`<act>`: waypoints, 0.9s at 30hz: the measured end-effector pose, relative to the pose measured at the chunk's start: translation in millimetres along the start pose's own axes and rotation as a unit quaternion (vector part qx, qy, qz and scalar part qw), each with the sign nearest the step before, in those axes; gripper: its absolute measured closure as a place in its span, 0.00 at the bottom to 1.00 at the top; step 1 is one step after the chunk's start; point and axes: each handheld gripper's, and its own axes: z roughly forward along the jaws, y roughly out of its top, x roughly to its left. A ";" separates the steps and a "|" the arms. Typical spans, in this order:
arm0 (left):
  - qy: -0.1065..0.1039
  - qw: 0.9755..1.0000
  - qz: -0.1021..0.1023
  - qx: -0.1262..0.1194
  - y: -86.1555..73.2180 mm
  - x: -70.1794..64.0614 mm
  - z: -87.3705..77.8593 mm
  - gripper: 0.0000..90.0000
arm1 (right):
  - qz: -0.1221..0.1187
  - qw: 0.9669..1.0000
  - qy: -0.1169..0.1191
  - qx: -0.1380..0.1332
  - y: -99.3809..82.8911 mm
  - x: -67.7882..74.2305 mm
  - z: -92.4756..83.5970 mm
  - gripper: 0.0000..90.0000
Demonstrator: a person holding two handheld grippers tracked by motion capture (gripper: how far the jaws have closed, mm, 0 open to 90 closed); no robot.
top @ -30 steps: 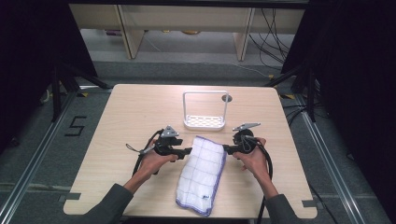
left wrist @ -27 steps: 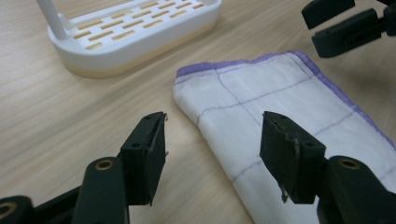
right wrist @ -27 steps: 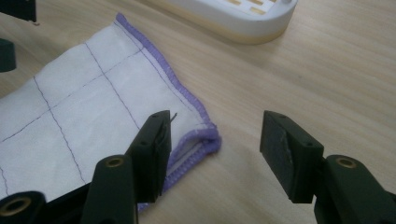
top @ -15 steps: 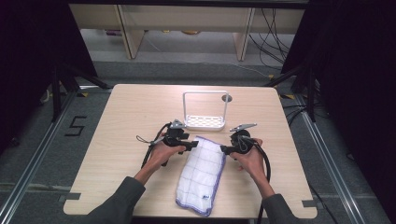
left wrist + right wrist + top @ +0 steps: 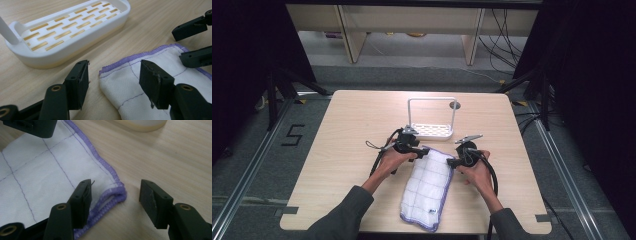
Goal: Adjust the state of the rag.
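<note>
A white cloth (image 5: 430, 186) with purple hem and thin grid lines is laid flat on the tabletop (image 5: 342, 130), its long side running from the near edge toward the rack (image 5: 432, 131). The rack, a white slotted tray with an upright frame, is set just beyond the cloth's far end, apart from it.

The left tongs (image 5: 422, 150) are held at the cloth's far left corner. In the left gripper view the jaws are seen parted, with that corner (image 5: 110, 72) lying between them; the right jaw is over the fabric and the left jaw over bare wood. Nothing is pinched by them.

The right tongs (image 5: 451, 162) are held at the cloth's far right corner. In the right gripper view the jaws are likewise parted, and the folded purple corner (image 5: 117, 195) is placed between them, untouched by either pad. The left jaw is over the fabric, the right jaw over the wood.

Both tongs are pointed inward toward each other across the cloth's far edge, and the cloth is gripped by neither.
</note>
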 end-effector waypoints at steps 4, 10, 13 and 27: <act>-0.003 1.000 0.008 0.017 -2.0 2.1 5.7 0.47 | 0.006 1.000 0.000 -0.001 -0.3 -1.4 2.0 0.49; -0.007 0.999 0.027 0.021 -2.8 0.0 7.3 0.54 | 0.000 1.000 0.003 -0.002 0.4 -0.4 2.7 0.54; -0.011 0.999 0.032 0.021 -2.4 -1.3 7.4 0.61 | -0.009 1.000 -0.003 -0.004 0.9 0.1 4.0 0.60; -0.003 0.999 0.052 -0.006 -7.4 -0.4 -11.1 0.90 | 0.002 0.998 0.050 -0.029 6.7 1.6 1.8 0.93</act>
